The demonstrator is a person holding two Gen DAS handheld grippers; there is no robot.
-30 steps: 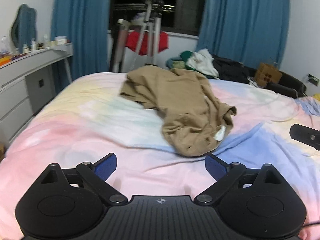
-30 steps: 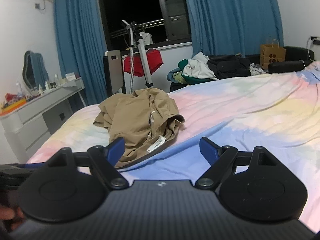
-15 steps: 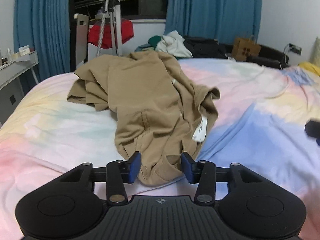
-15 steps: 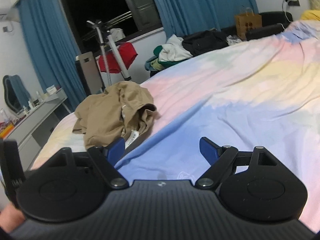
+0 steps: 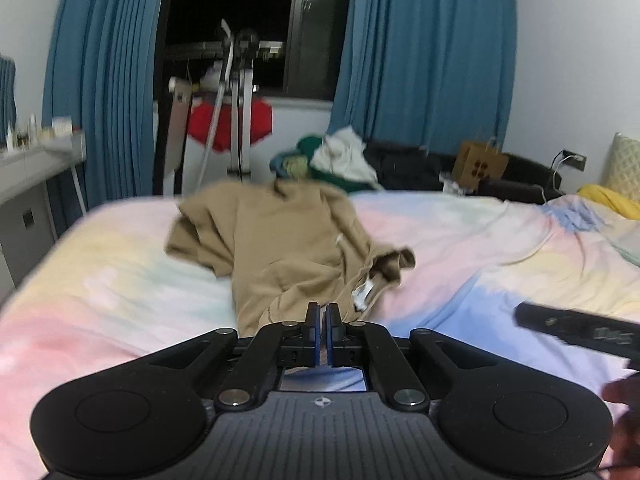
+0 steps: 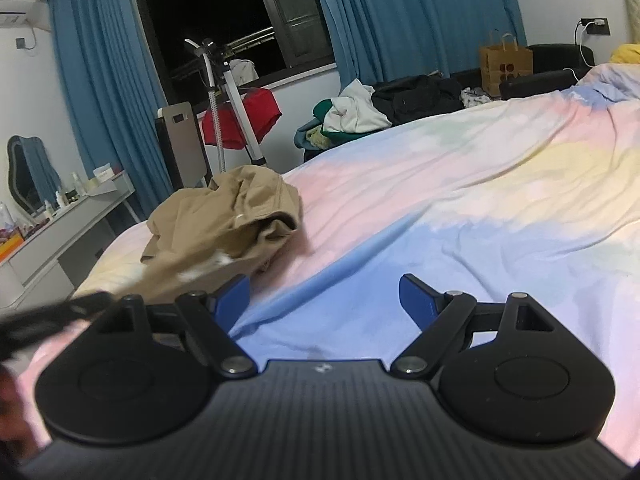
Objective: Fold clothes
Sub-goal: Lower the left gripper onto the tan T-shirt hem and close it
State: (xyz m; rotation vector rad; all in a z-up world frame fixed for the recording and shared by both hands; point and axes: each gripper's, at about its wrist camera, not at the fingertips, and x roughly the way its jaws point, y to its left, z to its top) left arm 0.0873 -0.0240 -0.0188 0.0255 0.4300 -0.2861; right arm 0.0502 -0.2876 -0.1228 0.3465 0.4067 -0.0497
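Observation:
A crumpled tan garment [image 5: 288, 248] lies on the pastel bedspread [image 5: 100, 300], with a white label [image 5: 363, 294] showing near its near edge. My left gripper [image 5: 323, 320] is shut on the garment's near hem and lifts it a little. The garment also shows in the right wrist view [image 6: 224, 224], at the left. My right gripper [image 6: 324, 300] is open and empty over the blue part of the bedspread [image 6: 440, 248], to the right of the garment. Part of the right gripper's body [image 5: 580, 330] shows at the right of the left wrist view.
A pile of clothes [image 6: 360, 112] and a brown paper bag [image 6: 506, 64] sit beyond the bed's far edge. A stand with a red cloth [image 6: 240, 120] is by the window. A grey dresser [image 6: 60, 236] stands at the left.
My left gripper closed from wide open onto the garment's near hem and pulled it up. My right gripper swung to the right over the bedspread and stayed open.

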